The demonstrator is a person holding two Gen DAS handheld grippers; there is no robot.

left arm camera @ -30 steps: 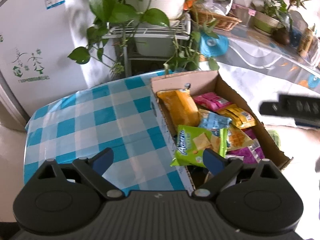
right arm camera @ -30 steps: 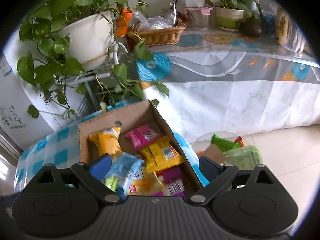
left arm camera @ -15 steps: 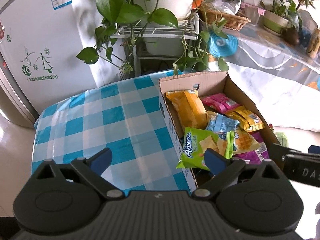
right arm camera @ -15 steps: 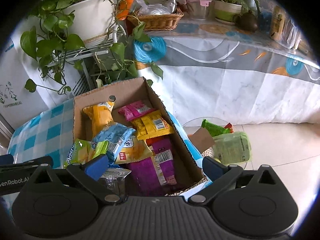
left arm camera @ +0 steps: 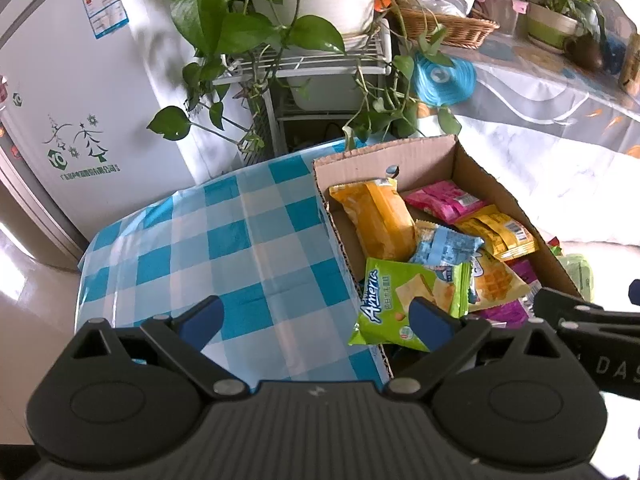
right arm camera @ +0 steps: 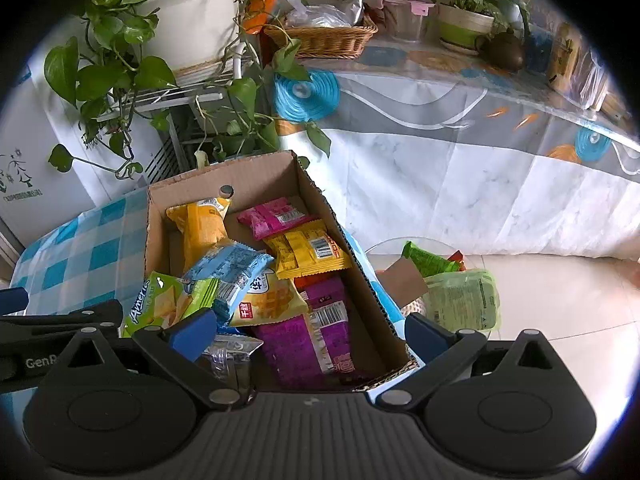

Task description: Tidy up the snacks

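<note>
Right wrist view: spread right gripper hovers over boxed purple packet.

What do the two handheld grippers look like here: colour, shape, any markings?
Both match: the left gripper and right gripper each have a matte black body with a ribbed centre strip, two round housings, silver pivot pins, black linkage bars and blue-tipped fingers. Each shows at the edge of the other's view as a black bar with partly cut-off white lettering. No cables, hands or sleeves are visible.
</note>
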